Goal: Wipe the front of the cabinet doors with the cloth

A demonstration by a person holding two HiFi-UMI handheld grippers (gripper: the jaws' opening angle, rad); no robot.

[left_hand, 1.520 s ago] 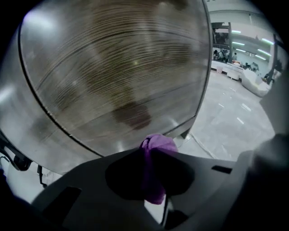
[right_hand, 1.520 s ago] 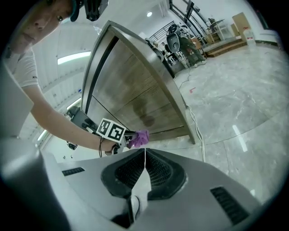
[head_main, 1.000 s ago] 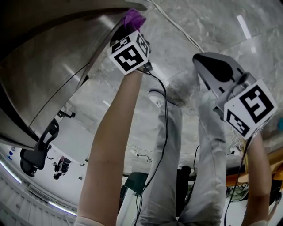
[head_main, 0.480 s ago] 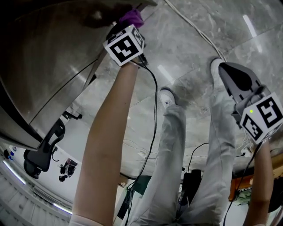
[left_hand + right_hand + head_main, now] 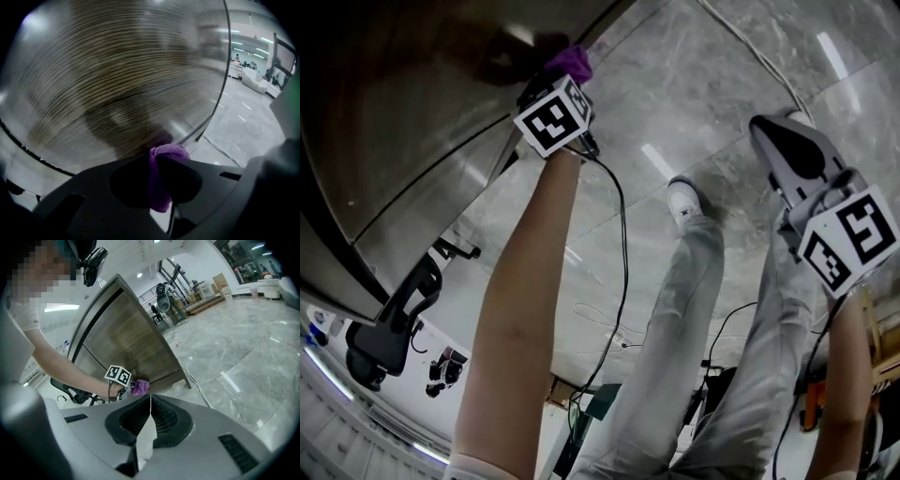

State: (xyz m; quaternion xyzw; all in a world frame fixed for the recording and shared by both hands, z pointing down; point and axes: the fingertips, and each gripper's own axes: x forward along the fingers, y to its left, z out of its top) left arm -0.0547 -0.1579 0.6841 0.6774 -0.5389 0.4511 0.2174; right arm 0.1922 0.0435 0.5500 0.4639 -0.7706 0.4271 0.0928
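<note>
One purple cloth (image 5: pixel 168 152), clamped between the left gripper's (image 5: pixel 161 161) jaws, lies against the lower front of one wooden cabinet door (image 5: pixel 117 84). The second, right gripper (image 5: pixel 150 398), jaws closed on nothing, hangs well apart over the marble floor (image 5: pixel 675 94).

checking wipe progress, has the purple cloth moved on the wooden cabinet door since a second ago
Yes. The purple cloth, shut in the left gripper, has slid away from the lower corner of the wooden cabinet door, further onto its front.
</note>
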